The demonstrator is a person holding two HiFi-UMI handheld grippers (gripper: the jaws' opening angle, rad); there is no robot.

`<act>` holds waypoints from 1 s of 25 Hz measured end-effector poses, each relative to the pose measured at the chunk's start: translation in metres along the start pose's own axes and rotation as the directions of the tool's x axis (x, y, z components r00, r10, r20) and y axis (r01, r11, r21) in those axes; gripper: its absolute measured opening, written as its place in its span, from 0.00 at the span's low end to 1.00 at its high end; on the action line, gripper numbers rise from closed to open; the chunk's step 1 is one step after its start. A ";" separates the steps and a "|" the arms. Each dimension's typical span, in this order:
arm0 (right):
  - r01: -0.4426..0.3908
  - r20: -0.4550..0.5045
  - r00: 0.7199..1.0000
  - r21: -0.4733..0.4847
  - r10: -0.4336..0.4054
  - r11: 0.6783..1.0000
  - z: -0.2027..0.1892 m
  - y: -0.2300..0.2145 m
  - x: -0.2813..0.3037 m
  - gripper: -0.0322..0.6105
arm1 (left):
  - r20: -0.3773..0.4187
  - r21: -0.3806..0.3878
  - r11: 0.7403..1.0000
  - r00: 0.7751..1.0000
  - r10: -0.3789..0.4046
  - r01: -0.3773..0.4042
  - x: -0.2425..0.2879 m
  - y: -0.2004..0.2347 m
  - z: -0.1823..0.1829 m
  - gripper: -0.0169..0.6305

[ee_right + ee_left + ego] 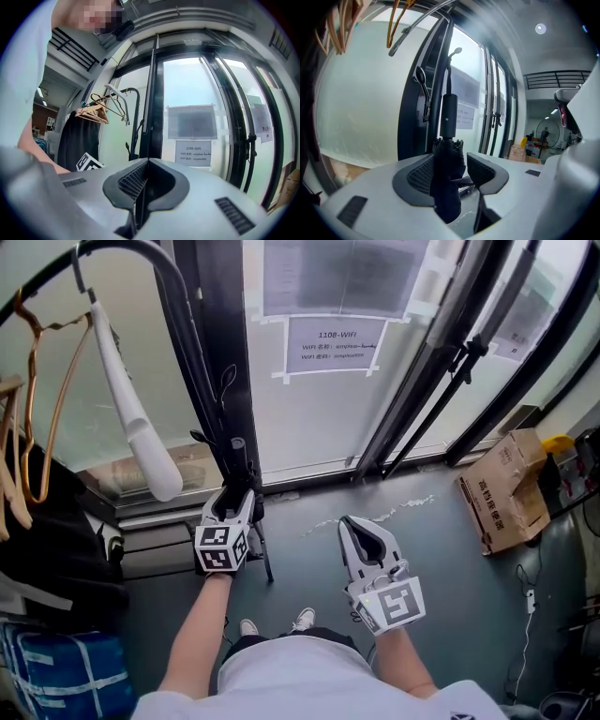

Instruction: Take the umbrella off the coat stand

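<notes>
**Umbrella sits between the spread left claw at the coat stand**

Tall black-framed glass doors (319,427) rise over a grey floor (422,559), with a paper notice (336,346) taped to one pane. At the left, a black coat stand (178,296) carries a white hanger (131,418) and wooden hangers (37,427) above a dark garment (47,549). A cardboard box (502,488) lies at the right. The folded black umbrella (447,180) stands upright close against the stand's post, handle up. The left claw (236,502) has its jaws spread around the bunched fabric, which lies against one pad. The right claw (361,526) hovers well apart from it, pressed together on nothing.
</notes>
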State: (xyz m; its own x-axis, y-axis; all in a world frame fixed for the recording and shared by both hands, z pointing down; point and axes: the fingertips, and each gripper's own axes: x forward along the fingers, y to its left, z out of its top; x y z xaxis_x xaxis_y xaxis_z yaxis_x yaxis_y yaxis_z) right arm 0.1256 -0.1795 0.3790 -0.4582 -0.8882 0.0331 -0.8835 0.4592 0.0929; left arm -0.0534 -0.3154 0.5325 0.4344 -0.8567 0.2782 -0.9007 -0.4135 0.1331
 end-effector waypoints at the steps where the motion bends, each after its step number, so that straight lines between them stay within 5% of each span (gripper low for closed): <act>1: -0.004 0.000 1.000 0.001 0.004 1.000 -0.001 -0.001 0.000 0.08 | -0.010 -0.006 1.000 1.000 0.004 -0.004 0.004 0.000 -0.003 0.38; 9: 0.005 -0.016 1.000 -0.003 -0.005 1.000 -0.008 -0.015 -0.013 0.08 | -0.051 -0.014 0.987 0.986 0.157 -0.158 0.031 0.017 -0.011 0.58; 13: 0.029 -0.016 0.999 -0.012 -0.029 1.000 -0.008 -0.030 -0.021 0.08 | -0.089 0.050 0.965 0.962 0.259 -0.256 0.046 0.021 -0.021 0.65; 19: 0.050 -0.031 0.998 -0.011 -0.050 0.999 -0.014 -0.045 -0.033 0.08 | -0.095 0.062 0.931 0.927 0.363 -0.359 0.041 0.026 -0.034 0.66; 25: 0.052 -0.048 0.997 -0.018 -0.053 0.998 -0.019 -0.055 -0.036 0.08 | -0.145 0.001 0.927 0.917 0.372 -0.375 0.062 0.034 -0.047 0.66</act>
State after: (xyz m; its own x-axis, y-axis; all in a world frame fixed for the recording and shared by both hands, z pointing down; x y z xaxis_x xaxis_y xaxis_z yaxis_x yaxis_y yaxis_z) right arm 0.1927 -0.1736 0.3914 -0.4058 -0.9108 0.0756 -0.9042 0.4121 0.1124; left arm -0.0570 -0.3679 0.5989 0.0634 -0.8947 0.4422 -0.9979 -0.0618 0.0181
